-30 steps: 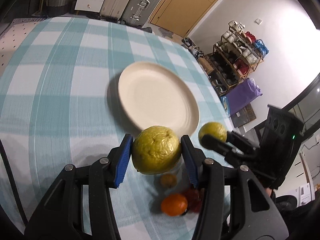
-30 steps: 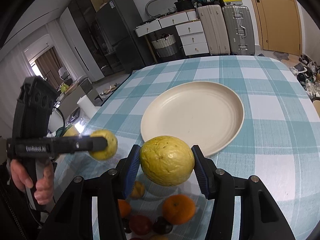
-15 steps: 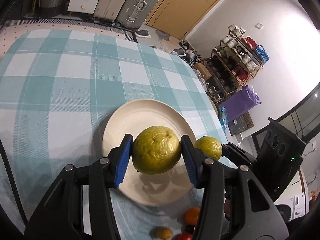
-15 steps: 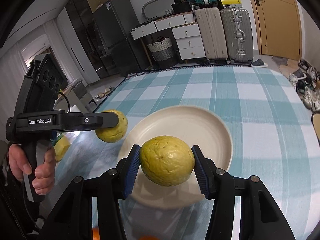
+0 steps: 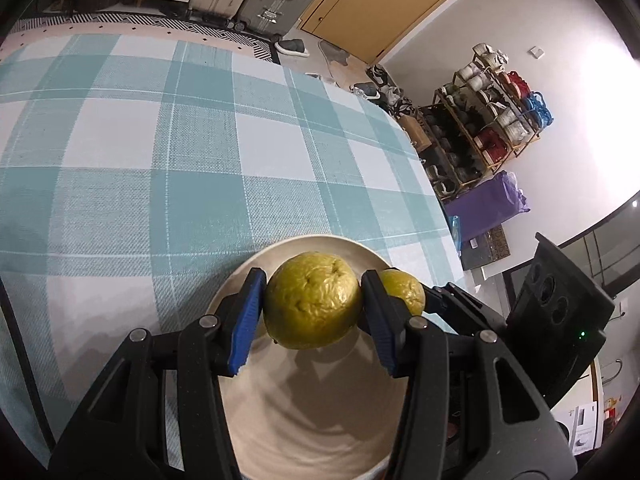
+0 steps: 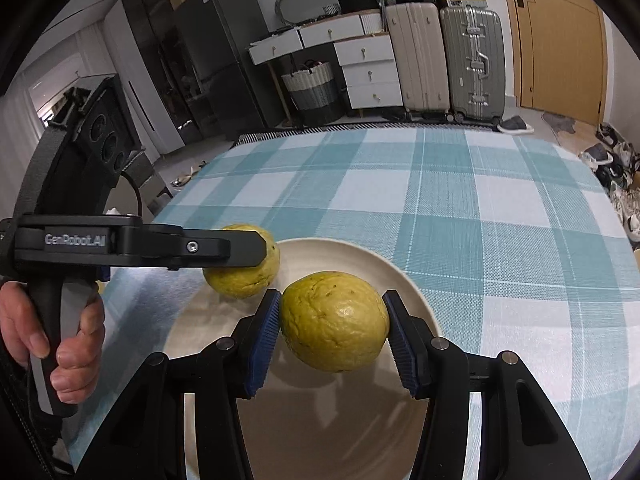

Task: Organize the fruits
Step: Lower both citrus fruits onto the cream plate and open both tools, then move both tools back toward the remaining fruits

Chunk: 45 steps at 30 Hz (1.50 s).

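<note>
My left gripper (image 5: 312,312) is shut on a yellow-green guava (image 5: 314,304) and holds it above the cream plate (image 5: 320,412). My right gripper (image 6: 334,330) is shut on a second guava (image 6: 334,320), also above the plate (image 6: 320,432). In the left wrist view that second guava (image 5: 404,290) peeks out just right of my fingers. The right wrist view shows the left gripper (image 6: 240,250) side-on, held by a hand (image 6: 60,348), its guava (image 6: 244,276) over the plate's left rim. Both fruits hang clear of the plate.
A teal-and-white checked cloth (image 6: 480,220) covers the table. Beyond the far edge stand suitcases (image 6: 444,60), white drawers (image 6: 360,60) and a basket (image 6: 312,88). A shoe rack (image 5: 488,120) and a purple bag (image 5: 488,200) sit past the table's right side.
Both grippers carried their guavas forward from over the small loose fruits to above the plate. The oranges and small fruits have dropped out of view.
</note>
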Available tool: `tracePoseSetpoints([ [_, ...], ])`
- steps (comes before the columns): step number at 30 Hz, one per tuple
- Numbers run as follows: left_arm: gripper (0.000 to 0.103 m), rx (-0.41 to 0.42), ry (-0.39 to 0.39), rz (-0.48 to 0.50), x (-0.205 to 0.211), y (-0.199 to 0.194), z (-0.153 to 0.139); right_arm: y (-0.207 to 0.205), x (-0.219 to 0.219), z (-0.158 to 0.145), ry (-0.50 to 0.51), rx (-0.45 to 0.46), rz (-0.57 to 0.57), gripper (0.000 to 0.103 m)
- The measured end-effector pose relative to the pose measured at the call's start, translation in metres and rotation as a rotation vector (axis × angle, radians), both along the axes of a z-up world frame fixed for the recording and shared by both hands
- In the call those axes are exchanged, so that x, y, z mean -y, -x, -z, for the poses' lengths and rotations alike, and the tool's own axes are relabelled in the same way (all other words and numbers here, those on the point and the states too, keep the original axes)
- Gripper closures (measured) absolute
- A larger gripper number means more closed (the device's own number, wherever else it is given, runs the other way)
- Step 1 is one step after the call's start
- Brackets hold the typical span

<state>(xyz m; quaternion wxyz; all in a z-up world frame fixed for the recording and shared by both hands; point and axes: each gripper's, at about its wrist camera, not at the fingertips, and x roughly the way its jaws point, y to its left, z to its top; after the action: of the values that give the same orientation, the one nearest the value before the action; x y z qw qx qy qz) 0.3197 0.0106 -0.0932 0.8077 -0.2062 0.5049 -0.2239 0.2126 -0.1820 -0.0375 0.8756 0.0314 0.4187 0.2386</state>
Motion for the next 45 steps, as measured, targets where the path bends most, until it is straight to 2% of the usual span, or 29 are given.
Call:
tracePoseSetpoints([
  [9, 0.056, -0.035, 0.032, 0.006, 0.007, -0.013, 0.015, -0.013, -0.002, 0.019, -0.007, -0.020, -0.004, 0.050],
  [13, 0.056, -0.026, -0.003, 0.013, 0.015, -0.013, 0.013, -0.015, -0.002, 0.023, -0.020, -0.029, -0.001, 0.050],
  [16, 0.056, -0.022, -0.006, -0.006, 0.016, -0.011, 0.009, -0.008, 0.004, 0.014, -0.029, 0.005, 0.014, 0.042],
  [18, 0.056, -0.007, -0.005, -0.010, 0.016, -0.008, 0.003, -0.002, 0.009, 0.007, -0.045, 0.031, 0.024, 0.028],
  [21, 0.051, 0.017, -0.039, -0.033, 0.013, 0.002, -0.010, 0.012, 0.018, -0.008, -0.038, 0.088, 0.058, 0.018],
  [25, 0.040, 0.045, -0.071, -0.064, 0.007, 0.024, -0.025, 0.031, 0.031, -0.023, -0.061, 0.110, 0.086, 0.018],
  [33, 0.038, 0.128, -0.236, -0.121, 0.002, 0.090, -0.049, 0.072, 0.035, -0.043, -0.054, 0.132, 0.110, 0.013],
  [39, 0.037, 0.187, -0.305, -0.145, -0.001, 0.140, -0.070, 0.104, 0.029, -0.057, -0.058, 0.157, 0.100, 0.009],
  [43, 0.022, 0.247, -0.347, -0.189, -0.002, 0.172, -0.085, 0.127, 0.028, -0.065, -0.075, 0.184, 0.093, 0.006],
  [45, 0.022, 0.266, -0.361, -0.194, -0.001, 0.185, -0.090, 0.139, 0.026, -0.070, -0.073, 0.198, 0.088, 0.005],
])
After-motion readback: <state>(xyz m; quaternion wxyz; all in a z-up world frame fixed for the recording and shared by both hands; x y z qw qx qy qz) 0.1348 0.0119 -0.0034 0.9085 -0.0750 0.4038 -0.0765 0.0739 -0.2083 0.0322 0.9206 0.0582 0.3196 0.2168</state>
